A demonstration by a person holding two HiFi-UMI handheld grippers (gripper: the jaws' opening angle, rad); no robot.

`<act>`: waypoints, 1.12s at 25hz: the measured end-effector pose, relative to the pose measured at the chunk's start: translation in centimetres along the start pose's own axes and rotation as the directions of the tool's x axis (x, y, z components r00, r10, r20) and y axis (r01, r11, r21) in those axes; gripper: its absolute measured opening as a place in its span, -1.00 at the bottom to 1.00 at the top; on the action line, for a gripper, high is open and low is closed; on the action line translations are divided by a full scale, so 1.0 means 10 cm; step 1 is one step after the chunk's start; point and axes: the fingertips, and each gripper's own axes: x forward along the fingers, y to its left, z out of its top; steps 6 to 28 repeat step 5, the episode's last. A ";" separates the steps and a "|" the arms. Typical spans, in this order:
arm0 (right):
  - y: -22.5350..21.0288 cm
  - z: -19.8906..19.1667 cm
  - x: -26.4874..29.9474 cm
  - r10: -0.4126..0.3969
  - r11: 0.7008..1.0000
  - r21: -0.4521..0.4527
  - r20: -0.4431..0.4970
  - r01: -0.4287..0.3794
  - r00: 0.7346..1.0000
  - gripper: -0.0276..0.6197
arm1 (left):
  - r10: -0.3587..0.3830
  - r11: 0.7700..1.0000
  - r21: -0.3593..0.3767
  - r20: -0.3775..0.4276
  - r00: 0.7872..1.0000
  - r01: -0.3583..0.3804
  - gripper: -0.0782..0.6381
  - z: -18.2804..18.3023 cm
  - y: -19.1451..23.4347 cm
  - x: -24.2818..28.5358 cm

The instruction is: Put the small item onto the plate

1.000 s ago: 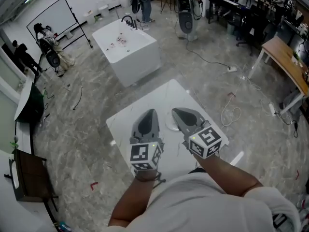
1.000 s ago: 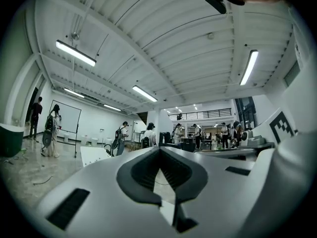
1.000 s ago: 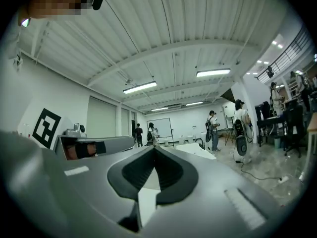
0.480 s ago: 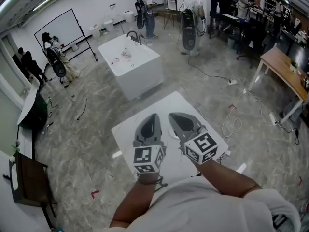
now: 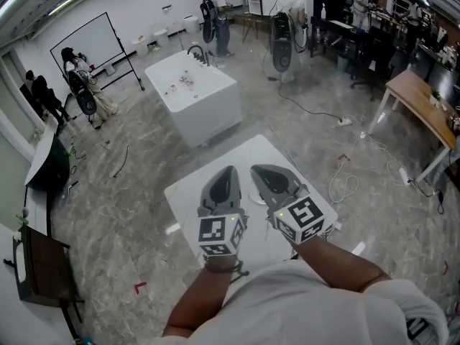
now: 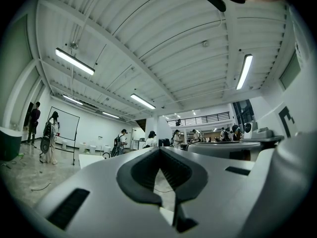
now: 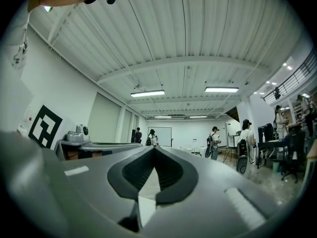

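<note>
In the head view my two grippers are held side by side over a small white table (image 5: 185,185), both pointing away from me. The left gripper (image 5: 224,172) has its jaws shut with nothing between them. The right gripper (image 5: 260,171) is likewise shut and empty. A pale curved sliver between them may be the plate (image 5: 251,195), mostly hidden by the grippers. I see no small item in any view. The left gripper (image 6: 159,150) in its own view and the right gripper (image 7: 154,149) in its own view look out across the room and ceiling, not at the table top.
A larger white counter (image 5: 198,95) with a faucet stands beyond the table. Cables (image 5: 343,169) lie on the floor at the right, near a wooden desk (image 5: 422,100). Several people stand at the back and left, by a whiteboard (image 5: 85,40).
The head view has tilted up a little since a second ago, so more of the room's far end shows. Both grippers stay side by side and shut over the table.
</note>
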 end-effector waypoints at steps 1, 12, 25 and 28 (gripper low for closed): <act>0.00 0.01 -0.01 0.001 1.000 -0.002 0.001 -0.001 1.000 -0.91 | 0.000 1.000 0.002 0.002 1.000 0.000 -0.77 0.00 -0.01 0.00; 0.02 0.05 -0.02 0.003 1.000 -0.001 0.006 -0.003 1.000 -0.91 | 0.003 1.000 0.003 0.005 1.000 -0.003 -0.76 0.03 -0.01 -0.02; 0.02 0.05 -0.02 0.003 1.000 -0.001 0.006 -0.003 1.000 -0.91 | 0.003 1.000 0.003 0.005 1.000 -0.003 -0.76 0.03 -0.01 -0.02; 0.02 0.05 -0.02 0.003 1.000 -0.001 0.006 -0.003 1.000 -0.91 | 0.003 1.000 0.003 0.005 1.000 -0.003 -0.76 0.03 -0.01 -0.02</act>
